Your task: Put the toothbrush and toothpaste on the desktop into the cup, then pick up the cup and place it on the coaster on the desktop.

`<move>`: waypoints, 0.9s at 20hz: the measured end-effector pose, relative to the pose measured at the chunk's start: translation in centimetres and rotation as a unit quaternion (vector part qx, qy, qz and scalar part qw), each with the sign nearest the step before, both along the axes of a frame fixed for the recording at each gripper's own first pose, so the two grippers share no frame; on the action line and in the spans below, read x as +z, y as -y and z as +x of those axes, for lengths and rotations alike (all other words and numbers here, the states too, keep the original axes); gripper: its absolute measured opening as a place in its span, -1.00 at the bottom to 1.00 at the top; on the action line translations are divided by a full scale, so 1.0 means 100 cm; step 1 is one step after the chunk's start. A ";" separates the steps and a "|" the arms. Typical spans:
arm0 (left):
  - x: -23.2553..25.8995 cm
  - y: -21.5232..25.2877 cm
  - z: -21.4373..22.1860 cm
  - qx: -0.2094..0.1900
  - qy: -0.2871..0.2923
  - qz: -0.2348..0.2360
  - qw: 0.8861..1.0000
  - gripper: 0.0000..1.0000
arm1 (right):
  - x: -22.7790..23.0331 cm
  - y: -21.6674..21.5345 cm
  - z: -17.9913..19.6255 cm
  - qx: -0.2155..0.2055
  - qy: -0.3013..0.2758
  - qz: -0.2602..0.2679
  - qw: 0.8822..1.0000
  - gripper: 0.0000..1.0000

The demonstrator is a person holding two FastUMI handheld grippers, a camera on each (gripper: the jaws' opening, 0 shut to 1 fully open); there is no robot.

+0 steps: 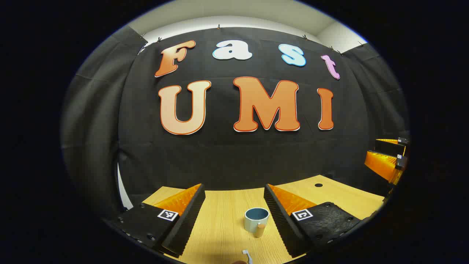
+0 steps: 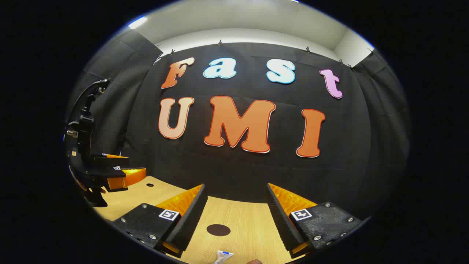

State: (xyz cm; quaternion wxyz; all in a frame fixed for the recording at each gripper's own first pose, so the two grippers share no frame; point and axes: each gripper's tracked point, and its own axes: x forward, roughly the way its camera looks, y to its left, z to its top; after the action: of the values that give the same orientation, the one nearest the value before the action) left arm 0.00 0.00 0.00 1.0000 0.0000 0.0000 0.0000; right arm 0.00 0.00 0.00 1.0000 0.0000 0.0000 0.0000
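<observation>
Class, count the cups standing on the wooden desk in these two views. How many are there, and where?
1. The cup stands upright on the desk, ahead of the left gripper, between its open jaws. More may lie outside the views.

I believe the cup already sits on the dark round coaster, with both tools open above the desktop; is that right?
Not quite: the cup stands on bare desktop in the left gripper view, while the coaster lies bare in the right gripper view. Both the left tool and right tool are open, as you said.
</observation>
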 end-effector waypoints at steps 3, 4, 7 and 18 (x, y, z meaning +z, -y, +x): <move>-0.001 -0.001 0.000 -0.001 -0.005 0.004 1.000 0.93 | 0.000 -0.001 0.000 0.002 -0.002 0.003 1.000 0.89; -0.002 -0.001 -0.001 0.001 -0.006 0.004 1.000 0.93 | -0.001 -0.002 0.001 0.004 -0.004 0.003 1.000 0.89; -0.002 -0.003 -0.001 0.002 -0.008 0.007 1.000 0.93 | -0.005 -0.001 -0.002 0.005 -0.010 0.002 1.000 0.90; -0.002 0.009 -0.002 -0.026 -0.020 0.007 0.999 0.93 | -0.016 -0.001 -0.003 0.028 -0.049 0.021 0.998 0.90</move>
State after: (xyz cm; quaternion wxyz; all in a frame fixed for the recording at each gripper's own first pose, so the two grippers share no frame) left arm -0.20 -0.92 -0.24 0.9994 0.0074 0.0202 -0.0264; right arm -0.34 0.09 -1.64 0.9982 0.0206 0.0492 0.0281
